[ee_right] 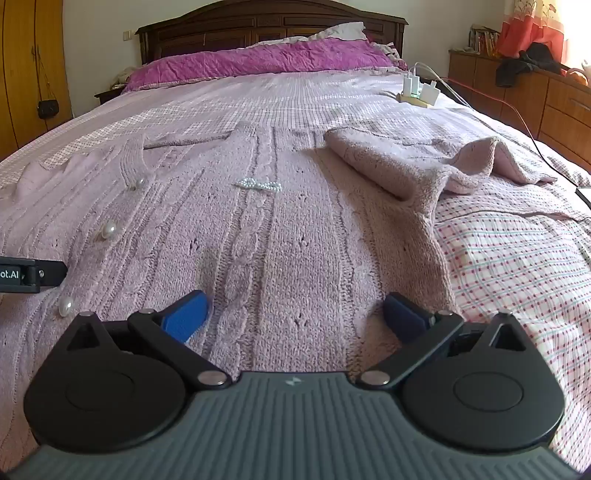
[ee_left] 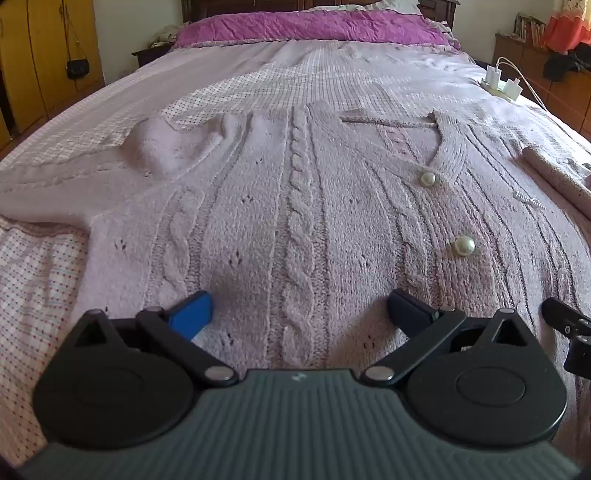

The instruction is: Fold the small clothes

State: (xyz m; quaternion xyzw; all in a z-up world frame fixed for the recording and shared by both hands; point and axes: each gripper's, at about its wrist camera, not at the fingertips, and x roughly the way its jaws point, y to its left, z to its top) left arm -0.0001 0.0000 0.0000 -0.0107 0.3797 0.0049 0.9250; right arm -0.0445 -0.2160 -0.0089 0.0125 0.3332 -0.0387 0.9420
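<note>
A: What's cut off or unclear?
B: Cardigan (ee_left: 295, 192) hem runs under both claws, bottom edge hidden. In the right wrist view its left side leaves the frame. Left sleeve (ee_left: 55, 192) runs off the frame edge in the left view. Some flat dark thing at the far right edge of the right view (ee_right: 583, 194), mostly cropped, can't tell what

A: Where's the cardigan?
B: Flat on the bed (ee_right: 517, 266), front up, neck toward the pillow (ee_left: 306, 27). Right sleeve (ee_right: 406, 166) is folded in over the body, bunched. Pearl buttons (ee_left: 464, 245) down the placket, bead bow (ee_right: 260, 184) on the chest

A: Claws?
B: Left claw (ee_left: 299, 314) released, jaws wide, nothing between them, low over the knit near the hem. Right claw (ee_right: 295, 314) same, wide and empty, near the cardigan's right edge. Each shows as a black piece at the other view's edge

A: Around?
B: Chargers (ee_right: 419, 90) with cables on the bed's right side, well apart from the cardigan. Wardrobe (ee_left: 44, 62) left with a small bag (ee_left: 77, 68) hanging, dresser (ee_right: 535, 99) right with dark clothes on top. Nothing lies between claws and knit
</note>
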